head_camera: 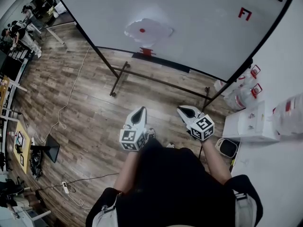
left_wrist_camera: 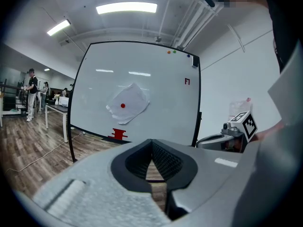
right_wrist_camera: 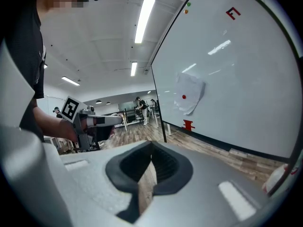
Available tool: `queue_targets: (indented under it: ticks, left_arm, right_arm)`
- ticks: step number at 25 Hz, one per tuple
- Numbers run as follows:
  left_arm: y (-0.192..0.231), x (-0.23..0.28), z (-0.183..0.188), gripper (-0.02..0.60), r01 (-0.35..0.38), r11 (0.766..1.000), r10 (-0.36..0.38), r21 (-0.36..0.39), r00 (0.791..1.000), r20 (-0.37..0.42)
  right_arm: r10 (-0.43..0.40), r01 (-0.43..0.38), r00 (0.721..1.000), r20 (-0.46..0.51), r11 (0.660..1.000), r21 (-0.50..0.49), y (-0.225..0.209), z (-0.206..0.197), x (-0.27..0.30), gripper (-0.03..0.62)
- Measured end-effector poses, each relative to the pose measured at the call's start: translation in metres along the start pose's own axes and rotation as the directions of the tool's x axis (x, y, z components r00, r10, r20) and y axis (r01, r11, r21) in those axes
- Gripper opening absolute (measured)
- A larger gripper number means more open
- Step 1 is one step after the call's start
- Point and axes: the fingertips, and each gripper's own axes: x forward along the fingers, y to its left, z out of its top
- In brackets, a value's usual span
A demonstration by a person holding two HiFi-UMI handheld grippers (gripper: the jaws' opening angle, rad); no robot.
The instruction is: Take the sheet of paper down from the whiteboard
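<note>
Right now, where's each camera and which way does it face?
Head view: on the head, steeply down at floor and whiteboard; shows left gripper, right gripper, torso.
Left gripper view: on that gripper, faces the whiteboard over shut jaws; right gripper at right.
Right gripper view: likewise, whiteboard seen obliquely; left gripper at left.
Shared: all show the sheet of paper.

**Paper on the board, grippers well short of it**

The crumpled white sheet of paper (head_camera: 154, 32) hangs on the large black-framed whiteboard (head_camera: 203, 37), left of its centre. A small round red magnet (head_camera: 142, 30) sits on the sheet. Directly below, a small red piece (head_camera: 147, 51) rests at the board's bottom edge. The board stands on the wood-plank floor (head_camera: 94, 122), ahead of the person. The left gripper (head_camera: 140, 110) and the right gripper (head_camera: 182, 110) are side by side, apart, well short of the board. Clear plastic jugs (head_camera: 241, 91) stand right of the board's foot, behind a white box (head_camera: 248, 124).
</note>
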Motion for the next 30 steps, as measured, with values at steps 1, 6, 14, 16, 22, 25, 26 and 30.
queue_targets:
  ticks: [1, 6, 14, 16, 22, 25, 26, 30]
  left_arm:
    - [0.0, 0.0, 0.0, 0.011, -0.003, 1.0, 0.003, 0.0, 1.0, 0.0]
    - [0.001, 0.0, -0.003, 0.011, -0.012, 1.0, 0.012, -0.005, 1.0, -0.001]
    - [0.026, 0.017, 0.003, 0.011, -0.015, 1.0, 0.015, -0.014, 1.0, -0.001]
    - [0.032, 0.023, 0.005, 0.011, -0.012, 1.0, 0.012, -0.018, 1.0, -0.001]
    - [0.049, 0.045, 0.013, 0.011, 0.0, 1.0, 0.0, -0.022, 1.0, 0.004]
    - [0.059, 0.055, 0.017, 0.011, 0.005, 1.0, -0.005, -0.021, 1.0, 0.005]
    - [0.062, 0.058, 0.019, 0.011, 0.007, 1.0, -0.007, -0.022, 1.0, 0.005]
    - [0.072, 0.069, 0.022, 0.011, 0.012, 1.0, -0.012, -0.026, 1.0, 0.004]
  right_arm:
    - [0.003, -0.003, 1.0, -0.001, 1.0, 0.0, 0.0, -0.001, 0.0, 0.004]
    - [0.005, -0.005, 1.0, -0.017, 1.0, 0.008, -0.005, -0.008, 0.001, 0.004]
    - [-0.007, 0.007, 1.0, -0.027, 1.0, 0.01, -0.016, 0.001, 0.023, 0.005]
    - [-0.01, 0.011, 0.999, -0.031, 1.0, 0.01, -0.019, 0.003, 0.03, 0.004]
    - [-0.025, 0.026, 0.999, -0.037, 1.0, 0.013, -0.033, 0.011, 0.048, 0.004]
    - [-0.034, 0.035, 0.999, -0.036, 0.999, 0.014, -0.041, 0.017, 0.057, 0.003]
    - [-0.036, 0.037, 0.999, -0.037, 0.999, 0.013, -0.043, 0.019, 0.061, 0.005]
    - [-0.041, 0.041, 0.998, -0.039, 0.999, 0.011, -0.05, 0.024, 0.073, 0.003]
